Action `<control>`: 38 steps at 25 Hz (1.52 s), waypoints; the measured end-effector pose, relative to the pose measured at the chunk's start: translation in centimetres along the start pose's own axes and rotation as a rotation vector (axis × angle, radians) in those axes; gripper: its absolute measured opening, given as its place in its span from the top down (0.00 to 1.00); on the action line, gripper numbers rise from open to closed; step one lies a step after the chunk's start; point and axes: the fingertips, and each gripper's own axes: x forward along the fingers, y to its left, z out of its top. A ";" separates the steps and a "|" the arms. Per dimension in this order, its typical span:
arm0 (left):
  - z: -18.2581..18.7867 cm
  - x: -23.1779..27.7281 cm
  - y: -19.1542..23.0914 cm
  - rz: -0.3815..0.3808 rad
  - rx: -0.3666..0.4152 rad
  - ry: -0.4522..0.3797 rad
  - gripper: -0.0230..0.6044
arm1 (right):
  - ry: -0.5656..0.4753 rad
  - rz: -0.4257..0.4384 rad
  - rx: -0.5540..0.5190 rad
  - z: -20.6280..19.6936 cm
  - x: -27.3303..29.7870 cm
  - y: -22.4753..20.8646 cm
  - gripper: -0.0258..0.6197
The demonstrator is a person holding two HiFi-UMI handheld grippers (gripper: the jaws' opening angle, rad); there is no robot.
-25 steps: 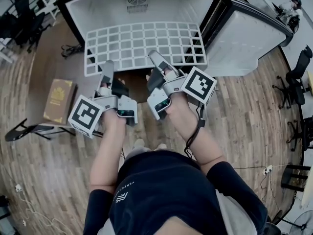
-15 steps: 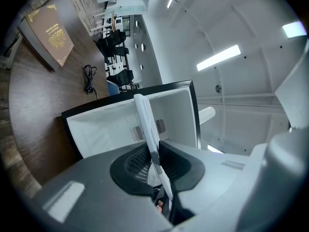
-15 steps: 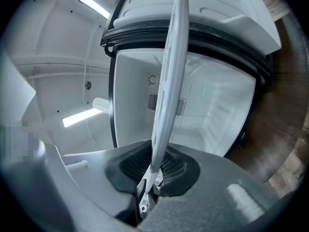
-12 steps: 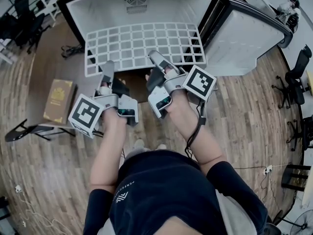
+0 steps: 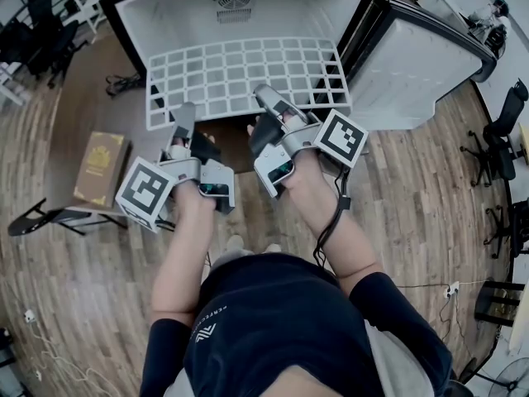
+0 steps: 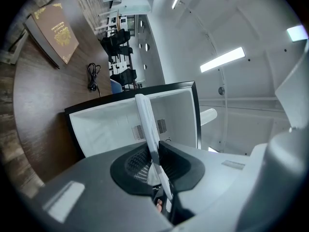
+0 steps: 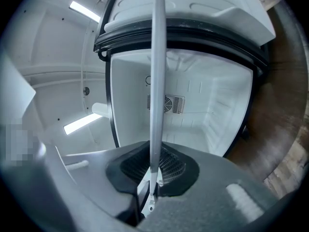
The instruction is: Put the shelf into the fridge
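A white wire-grid shelf lies flat in front of the open white fridge, its far edge inside the cavity. My left gripper is shut on the shelf's near edge at the left. My right gripper is shut on the near edge toward the middle. In the left gripper view the shelf runs edge-on between the black pads. In the right gripper view the shelf stands as a thin vertical bar clamped between the pads, with the fridge's back vent beyond.
The fridge door hangs open to the right. A brown book lies on a dark table at the left, also in the left gripper view as the book. Office chairs stand at the right, on wood flooring.
The shelf and both grippers have shifted very slightly toward the fridge; both grips are unchanged.
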 end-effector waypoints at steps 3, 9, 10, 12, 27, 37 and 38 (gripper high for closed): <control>0.0 0.0 -0.1 0.000 0.008 0.000 0.89 | 0.002 -0.002 0.003 0.0 0.0 -0.1 0.91; 0.0 0.0 0.0 0.012 0.028 0.004 0.89 | -0.003 -0.010 0.017 0.0 0.0 -0.3 0.91; 0.0 0.0 0.0 0.014 0.029 0.004 0.89 | -0.004 -0.012 0.023 0.0 0.0 -0.4 0.91; 0.0 0.0 0.0 0.017 0.026 0.005 0.89 | -0.004 -0.014 0.032 0.1 0.0 -0.4 0.91; -0.2 0.2 -0.1 0.015 -0.100 0.022 0.90 | -0.002 -0.011 0.100 0.2 -0.2 -0.3 0.92; 0.0 0.3 0.0 0.005 -0.135 0.017 0.90 | 0.005 -0.020 0.093 0.3 0.0 -0.3 0.92; 0.0 0.4 0.1 0.005 -0.134 0.016 0.90 | 0.006 -0.020 0.092 0.3 0.0 -0.3 0.92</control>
